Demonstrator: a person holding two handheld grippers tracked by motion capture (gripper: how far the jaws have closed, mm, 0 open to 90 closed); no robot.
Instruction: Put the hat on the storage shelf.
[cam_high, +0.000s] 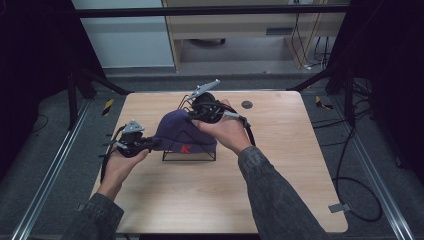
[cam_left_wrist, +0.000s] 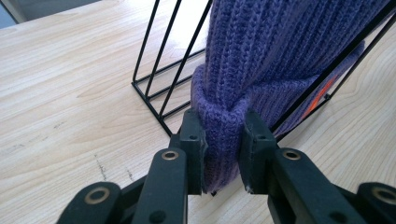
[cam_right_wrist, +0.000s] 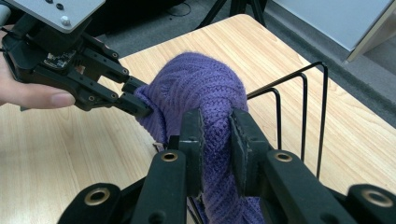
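A purple knit beanie (cam_high: 176, 131) with a red mark on its cuff is draped over a black wire rack (cam_high: 189, 156) at the middle of the table. My left gripper (cam_high: 151, 144) is shut on the beanie's folded cuff (cam_left_wrist: 223, 140) at its left side. On the far side, my right gripper (cam_high: 192, 116) is shut on a fold of the beanie (cam_right_wrist: 215, 140) near its top. In the right gripper view the left gripper (cam_right_wrist: 135, 103) pinches the cuff beyond the beanie (cam_right_wrist: 201, 88), and the rack's wire loops (cam_right_wrist: 303, 112) rise to the right.
The light wooden table (cam_high: 280, 165) has bare surface in front of and to the right of the rack. A small dark disc (cam_high: 246, 104) lies near the far edge. Cables (cam_high: 350, 165) trail over the floor to the right.
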